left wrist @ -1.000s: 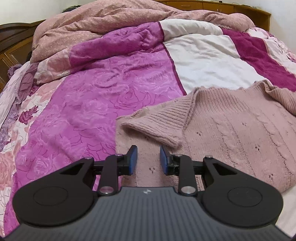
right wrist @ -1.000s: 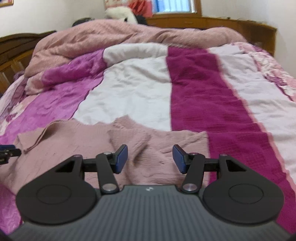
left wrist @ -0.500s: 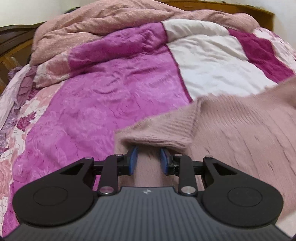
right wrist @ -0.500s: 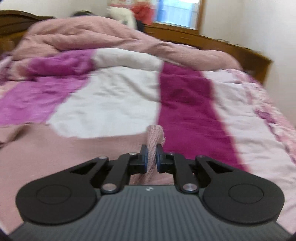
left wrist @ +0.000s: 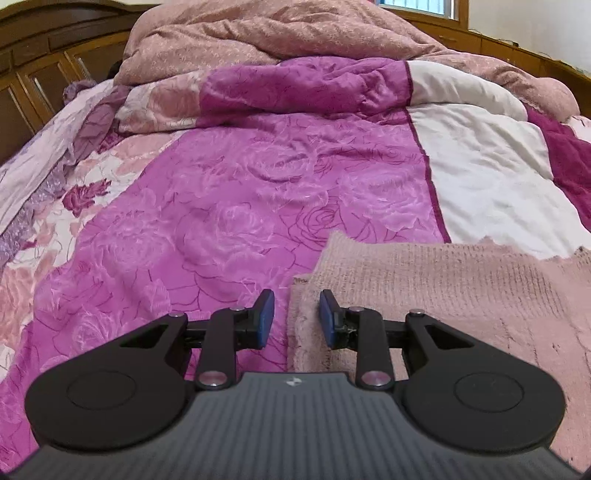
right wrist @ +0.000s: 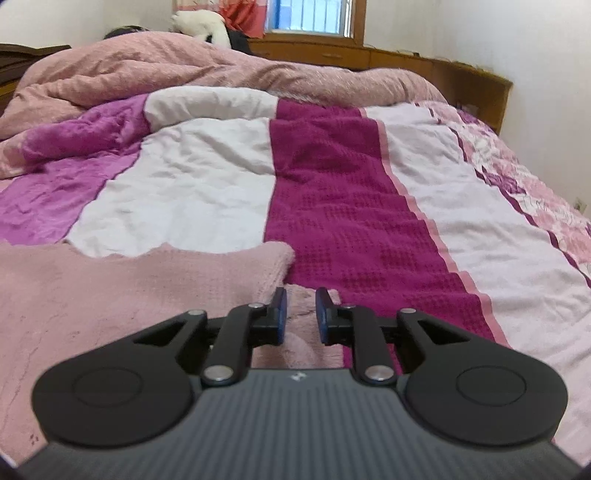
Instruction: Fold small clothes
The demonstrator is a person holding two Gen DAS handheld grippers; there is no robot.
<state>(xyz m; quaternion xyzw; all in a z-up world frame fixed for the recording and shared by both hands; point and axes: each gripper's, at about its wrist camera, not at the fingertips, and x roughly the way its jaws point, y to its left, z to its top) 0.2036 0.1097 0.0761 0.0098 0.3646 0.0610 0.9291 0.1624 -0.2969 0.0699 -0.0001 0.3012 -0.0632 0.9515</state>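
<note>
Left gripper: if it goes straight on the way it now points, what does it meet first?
Probably the left edge of the pink knitted sweater, which lies between the left gripper fingers; past it, the magenta rose-patterned quilt. Depth is unclear.

Left tool (left wrist: pixel 293 314) straddling pink sweater (left wrist: pixel 443 288) edge, bedspread (left wrist: pixel 221 206)

Both wrist views look low, close across the bed (left wrist: pixel 258 192), sharing the sweater (right wrist: pixel 110 295).

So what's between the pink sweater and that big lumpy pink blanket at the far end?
In the left wrist view, only the patchwork bedspread lies between the pink knitted sweater and the rumpled pink comforter; nothing else rests there.
</note>
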